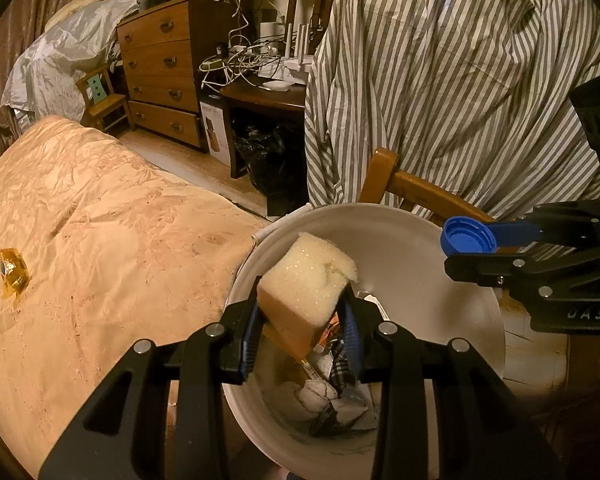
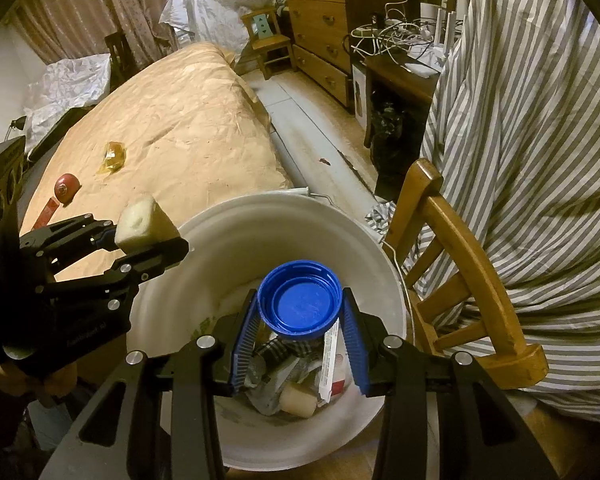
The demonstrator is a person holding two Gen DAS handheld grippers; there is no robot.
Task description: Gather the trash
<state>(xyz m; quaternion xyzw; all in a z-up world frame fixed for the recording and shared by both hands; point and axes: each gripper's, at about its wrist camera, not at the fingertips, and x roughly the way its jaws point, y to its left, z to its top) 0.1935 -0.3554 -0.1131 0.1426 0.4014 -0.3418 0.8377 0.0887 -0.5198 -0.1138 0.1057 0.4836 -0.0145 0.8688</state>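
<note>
A white bucket [image 1: 420, 240] [image 2: 204, 248] stands beside the bed with wrappers and crumpled paper in its bottom. My left gripper [image 1: 302, 320] [image 2: 148, 236] is shut on a pale yellow foam sponge [image 1: 308, 280] [image 2: 142, 220], held over the bucket's left rim. Over the bucket's mouth, my right gripper [image 2: 300, 320] [image 1: 472, 248] is shut on a blue plastic bottle cap [image 2: 300, 300] [image 1: 466, 238], its hollow side up. On the bed cover lie a yellow wrapper [image 1: 13, 274] [image 2: 114, 156] and a red round piece [image 2: 66, 188].
The bed [image 1: 100, 220] with a peach cover fills the left. A wooden chair [image 2: 460, 256] draped with a striped shirt [image 1: 460, 80] stands right of the bucket. A chest of drawers [image 1: 160, 68], a cluttered desk [image 1: 260, 88] and a black bag [image 1: 272, 160] are behind.
</note>
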